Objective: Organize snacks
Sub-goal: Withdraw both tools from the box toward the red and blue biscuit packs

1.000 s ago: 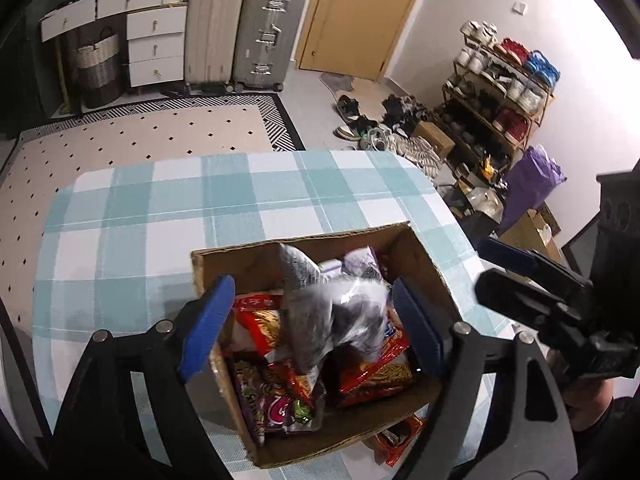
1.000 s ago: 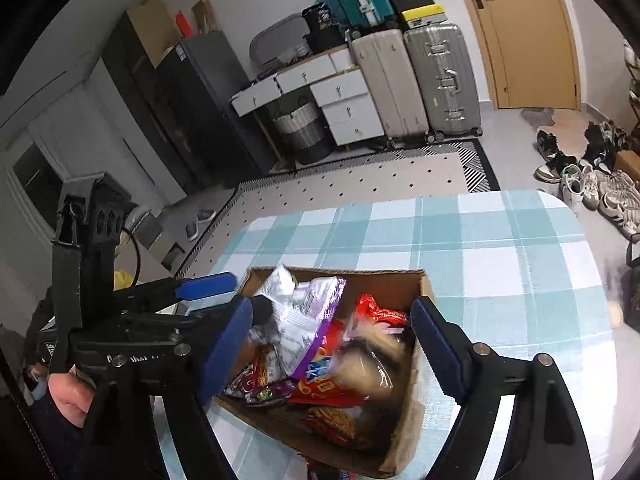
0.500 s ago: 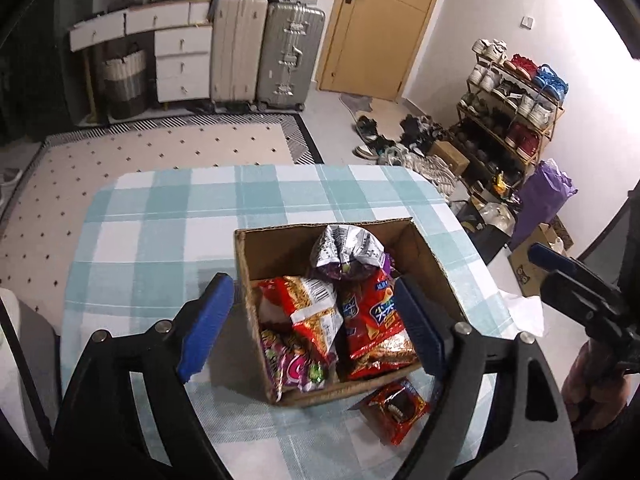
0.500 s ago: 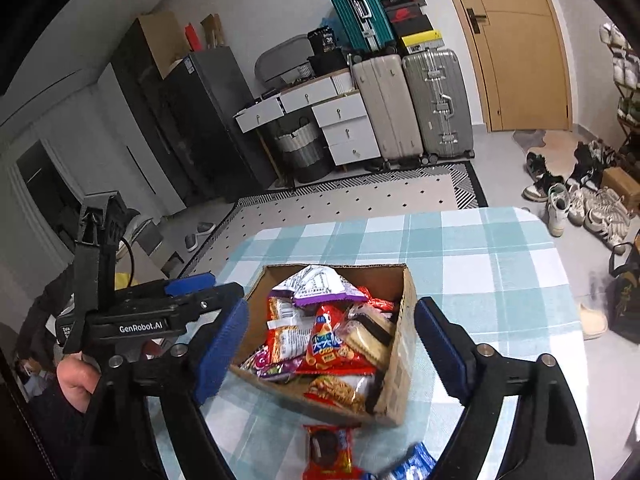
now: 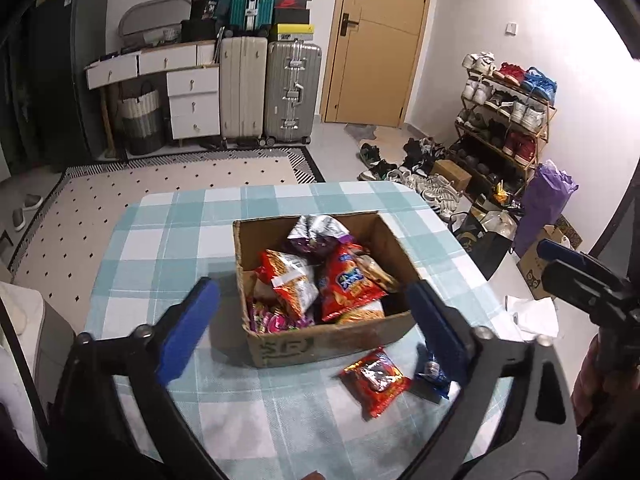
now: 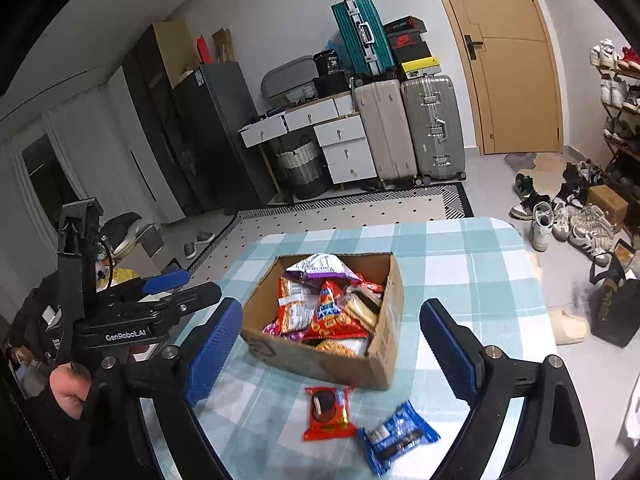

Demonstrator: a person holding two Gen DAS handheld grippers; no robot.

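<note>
The left tool (image 5: 314, 326) hung above the counter (image 5: 160, 240), its blue pads spreading wider with nothing gripped; the cardboard box (image 5: 320, 344) sat just ahead of it, framed between the two pads without touching either. The right tool (image 6: 330, 344) was likewise opening and held nothing, with the same box straight ahead of its fingertips.

The box was heaped with snack bags: a silver and purple bag (image 5: 318, 232) at the side farthest from the left tool, a red chip bag (image 5: 346, 284) in the middle, an orange noodle packet (image 5: 290, 280) beside it and pink wrapped sweets (image 5: 276, 320) in the corner nearest the tool.

Two snacks lay on the checked cloth outside the box, on the tools' side of it. A red cookie packet (image 6: 328, 412) rested just below the box between the right tool's pads, and a blue cookie packet (image 6: 396, 436) lay beside it, closer to the right-hand pad. From the left tool, the blue packet was partly hidden behind its right-hand pad.
</note>
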